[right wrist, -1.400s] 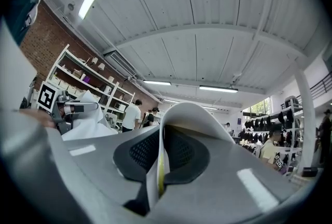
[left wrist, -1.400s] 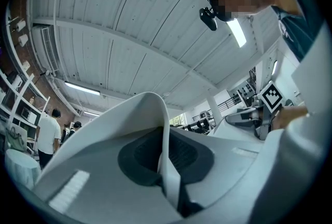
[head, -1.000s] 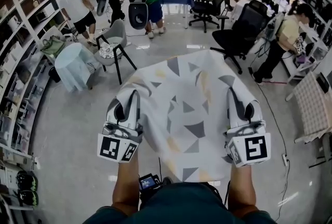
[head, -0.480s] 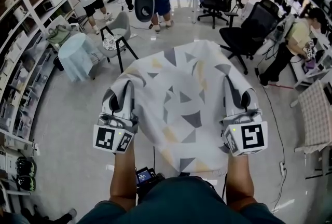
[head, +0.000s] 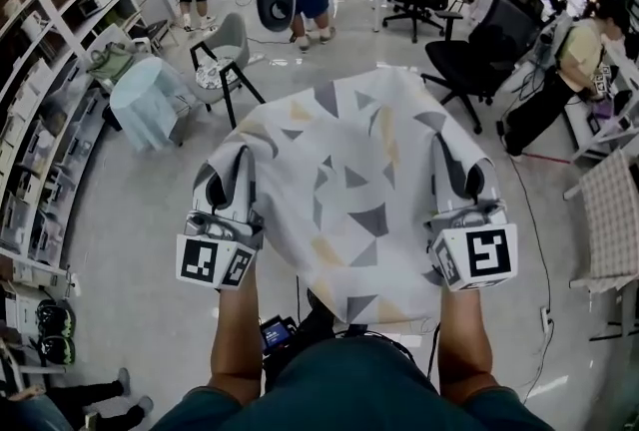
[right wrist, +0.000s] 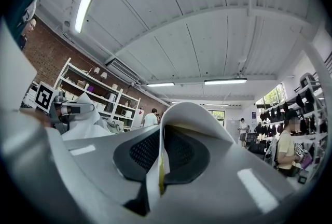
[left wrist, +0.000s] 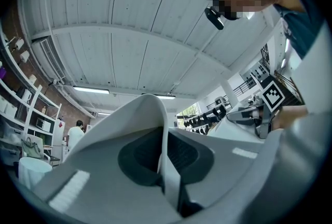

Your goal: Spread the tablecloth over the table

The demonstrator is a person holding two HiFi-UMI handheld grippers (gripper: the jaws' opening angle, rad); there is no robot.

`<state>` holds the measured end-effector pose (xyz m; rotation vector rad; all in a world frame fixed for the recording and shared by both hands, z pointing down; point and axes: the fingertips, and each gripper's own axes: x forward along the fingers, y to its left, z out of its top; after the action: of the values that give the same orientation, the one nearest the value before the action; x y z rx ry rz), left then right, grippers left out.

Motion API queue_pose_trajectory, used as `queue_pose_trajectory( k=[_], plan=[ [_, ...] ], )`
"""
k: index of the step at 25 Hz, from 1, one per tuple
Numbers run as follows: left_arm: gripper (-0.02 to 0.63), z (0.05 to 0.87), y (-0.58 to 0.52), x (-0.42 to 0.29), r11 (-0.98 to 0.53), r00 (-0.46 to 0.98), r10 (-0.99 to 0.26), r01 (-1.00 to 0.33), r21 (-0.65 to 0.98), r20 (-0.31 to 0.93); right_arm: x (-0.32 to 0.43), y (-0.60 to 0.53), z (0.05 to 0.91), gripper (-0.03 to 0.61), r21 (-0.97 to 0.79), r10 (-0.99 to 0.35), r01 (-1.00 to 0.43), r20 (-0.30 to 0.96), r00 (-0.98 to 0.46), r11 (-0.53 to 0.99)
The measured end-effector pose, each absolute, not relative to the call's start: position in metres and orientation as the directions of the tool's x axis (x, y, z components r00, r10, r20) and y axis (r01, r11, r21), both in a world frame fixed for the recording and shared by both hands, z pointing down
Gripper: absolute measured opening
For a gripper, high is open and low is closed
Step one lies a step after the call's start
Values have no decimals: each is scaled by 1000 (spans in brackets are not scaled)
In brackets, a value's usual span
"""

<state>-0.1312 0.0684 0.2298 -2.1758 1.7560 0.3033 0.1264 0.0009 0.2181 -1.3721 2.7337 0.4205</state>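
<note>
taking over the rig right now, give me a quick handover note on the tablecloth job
Grips: left tool is shut on the tablecloth, with a fold pinched between its jaws at the left edge. The right tool is shut on the right edge the same way.
Cloth: held up in the air, stretched between both tools over the floor.
Done: cloth picked up and opened out.
Left: no table shows under it, so carry it to the table, lay it flat and release both tools.
</note>
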Motion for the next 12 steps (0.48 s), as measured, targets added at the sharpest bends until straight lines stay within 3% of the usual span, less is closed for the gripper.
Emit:
queue_pose_trajectory(
  k=[12],
  plan=[
    [3,200,-21,-178,-250,261,-907,-965,-74,-330,95,-70,183,17,217,-841,-843,-132,-525,492]
  ],
)
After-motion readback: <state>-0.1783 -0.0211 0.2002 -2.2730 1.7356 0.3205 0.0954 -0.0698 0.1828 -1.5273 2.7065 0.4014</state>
